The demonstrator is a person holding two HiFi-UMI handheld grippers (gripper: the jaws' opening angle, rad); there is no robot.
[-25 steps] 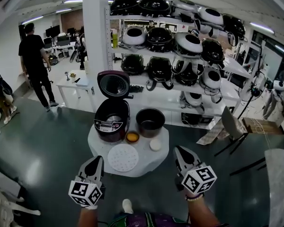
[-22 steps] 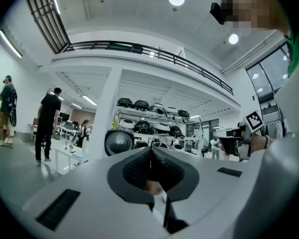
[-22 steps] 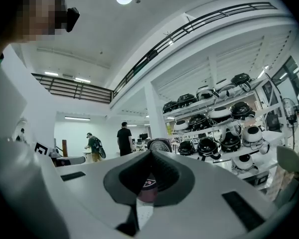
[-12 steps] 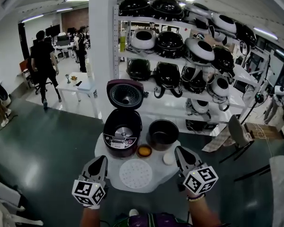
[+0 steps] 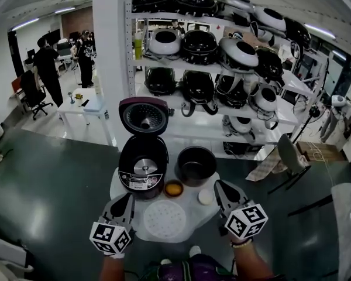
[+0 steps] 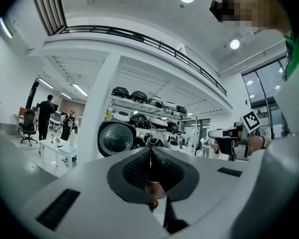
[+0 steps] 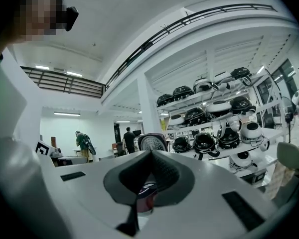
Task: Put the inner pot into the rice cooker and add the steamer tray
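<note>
On a small round white table (image 5: 121,178) stands a dark red rice cooker (image 5: 143,167) with its lid (image 5: 143,116) raised. Beside it on the right sits the black inner pot (image 5: 195,165). The white perforated steamer tray (image 5: 164,220) lies flat at the table's near edge. My left gripper (image 5: 127,200) hovers at the table's near left, shut and empty. My right gripper (image 5: 220,187) hovers at the near right, also shut with nothing in it. In the left gripper view the raised lid (image 6: 113,139) shows beyond the closed jaws; in the right gripper view the lid (image 7: 152,143) shows too.
A small orange bowl (image 5: 174,188) and a white cup (image 5: 205,197) sit between the pot and the tray. Behind the table a white shelf rack (image 5: 222,107) holds several rice cookers. A white pillar (image 5: 107,40) stands left of it. People stand at desks far left.
Both grippers and the view have come closer to the round table; the tray now lies between the two grippers. The jaws stay shut.
</note>
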